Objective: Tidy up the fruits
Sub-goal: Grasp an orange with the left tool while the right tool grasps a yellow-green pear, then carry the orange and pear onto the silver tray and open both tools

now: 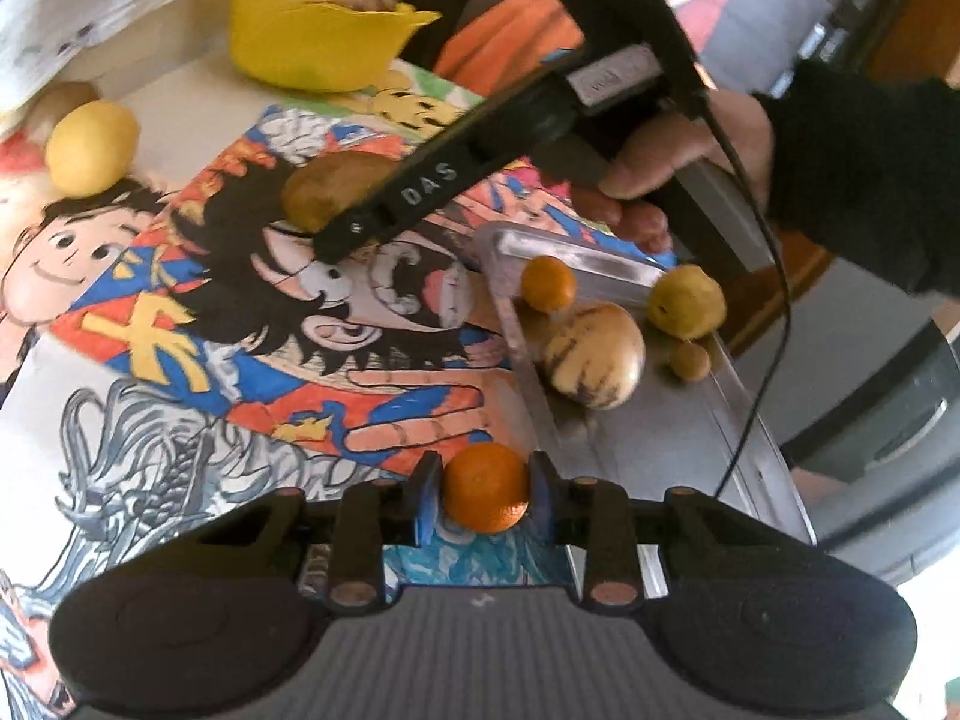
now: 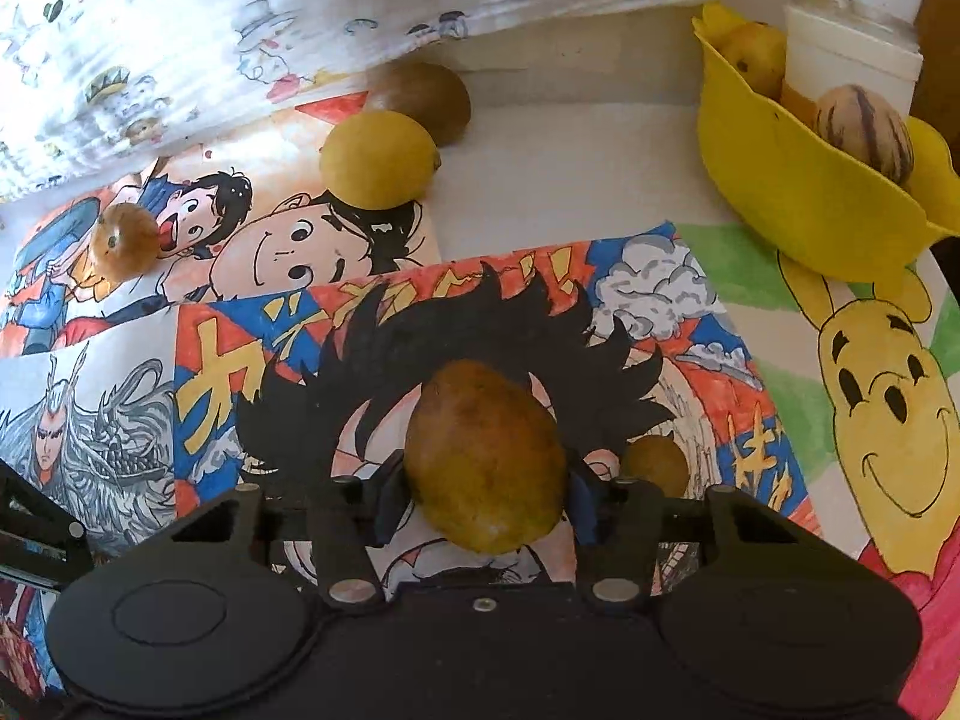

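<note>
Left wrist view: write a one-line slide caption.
Left gripper clamps a small orange beside a metal tray of fruit.

Cartoon-drawing-covered table (image 2: 540,192), patterned cloth (image 2: 240,18) behind, grey cabinet (image 1: 888,414) beside.

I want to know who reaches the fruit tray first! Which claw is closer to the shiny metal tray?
Left. The left claw, shut on a small orange, sits right beside the metal tray. The right claw is over the drawings, around a brownish fruit.
</note>
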A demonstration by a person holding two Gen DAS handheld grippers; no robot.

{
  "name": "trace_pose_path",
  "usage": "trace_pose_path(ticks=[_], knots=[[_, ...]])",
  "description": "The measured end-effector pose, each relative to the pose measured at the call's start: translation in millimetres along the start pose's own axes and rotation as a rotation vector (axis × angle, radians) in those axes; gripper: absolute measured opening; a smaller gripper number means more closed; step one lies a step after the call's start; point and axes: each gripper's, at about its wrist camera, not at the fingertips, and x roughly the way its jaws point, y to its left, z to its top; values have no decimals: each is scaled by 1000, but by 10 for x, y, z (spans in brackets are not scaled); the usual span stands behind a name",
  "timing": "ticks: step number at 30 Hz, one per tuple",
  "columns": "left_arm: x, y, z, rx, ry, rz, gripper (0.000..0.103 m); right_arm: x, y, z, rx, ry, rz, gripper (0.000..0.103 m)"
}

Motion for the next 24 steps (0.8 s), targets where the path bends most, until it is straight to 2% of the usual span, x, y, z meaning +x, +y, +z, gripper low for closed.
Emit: trace_pose_path(ticks=[4, 11, 13, 17, 20, 24], knots=[[1, 7, 63, -70, 12, 45, 33, -9, -25, -21, 44, -5, 4, 54], [23, 35, 154, -265, 39, 111, 33, -87, -99, -98, 220, -18, 20, 54], [43, -4, 179, -266, 50, 138, 33, -131, -128, -138, 271, -29, 24, 54], [84, -104, 200, -205, 67, 178, 34, -246, -169, -233, 361, -60, 26, 54], [106, -120, 228, -191, 86, 180, 33, -370, -173, -308, 424, -89, 33, 54], [103, -77, 265, -233, 107, 164, 31, -589, -111, -405, 467, -131, 27, 53]])
